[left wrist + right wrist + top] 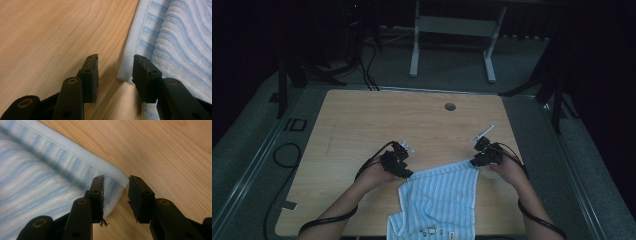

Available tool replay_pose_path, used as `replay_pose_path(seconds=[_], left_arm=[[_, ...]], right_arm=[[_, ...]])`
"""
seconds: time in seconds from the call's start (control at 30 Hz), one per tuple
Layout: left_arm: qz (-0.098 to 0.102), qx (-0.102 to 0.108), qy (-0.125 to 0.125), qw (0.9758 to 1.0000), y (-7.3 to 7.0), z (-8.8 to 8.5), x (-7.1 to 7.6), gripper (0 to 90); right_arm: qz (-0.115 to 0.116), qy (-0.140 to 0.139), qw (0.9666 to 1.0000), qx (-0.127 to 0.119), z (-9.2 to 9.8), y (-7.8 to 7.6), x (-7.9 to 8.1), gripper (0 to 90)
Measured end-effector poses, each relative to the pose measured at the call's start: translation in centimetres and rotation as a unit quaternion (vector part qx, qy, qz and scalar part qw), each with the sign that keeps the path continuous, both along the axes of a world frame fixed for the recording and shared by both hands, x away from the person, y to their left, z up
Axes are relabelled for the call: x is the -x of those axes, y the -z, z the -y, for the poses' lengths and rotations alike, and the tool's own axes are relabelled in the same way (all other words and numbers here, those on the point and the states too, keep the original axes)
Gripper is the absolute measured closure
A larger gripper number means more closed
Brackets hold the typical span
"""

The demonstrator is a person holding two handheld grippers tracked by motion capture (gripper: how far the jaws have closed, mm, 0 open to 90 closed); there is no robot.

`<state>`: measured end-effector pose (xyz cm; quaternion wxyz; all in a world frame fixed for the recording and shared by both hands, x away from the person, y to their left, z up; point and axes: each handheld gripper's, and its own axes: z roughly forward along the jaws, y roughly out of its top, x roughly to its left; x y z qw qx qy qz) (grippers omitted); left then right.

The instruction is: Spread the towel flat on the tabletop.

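Striped towel laid on table, left gripper spread at its left corner, right gripper spread at its right corner, nothing pinched.

A light wooden table with a round cable hole near its far edge stands on grey carpet; beyond it, the white legs of another desk, and black cables trailing across the floor
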<state>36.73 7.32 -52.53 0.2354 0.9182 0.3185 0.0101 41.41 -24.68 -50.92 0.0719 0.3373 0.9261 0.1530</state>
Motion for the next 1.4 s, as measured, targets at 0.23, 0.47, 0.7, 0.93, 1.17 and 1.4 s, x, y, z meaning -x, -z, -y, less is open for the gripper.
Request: replay_pose_path(seconds=[0.23, 0.47, 0.7, 0.93, 1.17, 1.4], left_arm=[[-0.002, -0.006, 0.021, 0.9998, 0.3, 0.9, 0.4, 55.6], [-0.018, -0.009, 0.060, 0.9980, 0.3, 1.3, 0.9, 80.9], [-0.002, -0.008, 0.040, 0.9992, -1.5, 1.0, 0.1, 85.5], [0.125, -0.048, -0.023, 0.9907, -8.5, 0.5, -5.5, 71.6], [0.129, -0.016, -0.089, 0.9874, -11.3, -0.5, -8.6, 54.4], [0.059, 0.020, -0.031, 0.9976, -6.5, -0.4, -4.4, 56.9]], right_arm=[[-0.008, -0.003, 0.9999, 0.012, -0.4, 1.0, -0.1, 72.5], [-0.012, -0.012, 0.9998, 0.008, -0.5, 1.0, 0.2, 83.9], [-0.002, -0.011, 0.9998, -0.015, -0.2, -0.6, 0.0, 86.6], [0.057, 0.024, 0.9972, -0.042, -0.8, -6.4, -3.6, 86.0], [0.065, 0.074, 0.9945, -0.036, -1.1, -7.9, -6.7, 63.6], [0.037, 0.026, 0.9984, -0.033, -1.8, -4.9, -3.3, 69.1]])
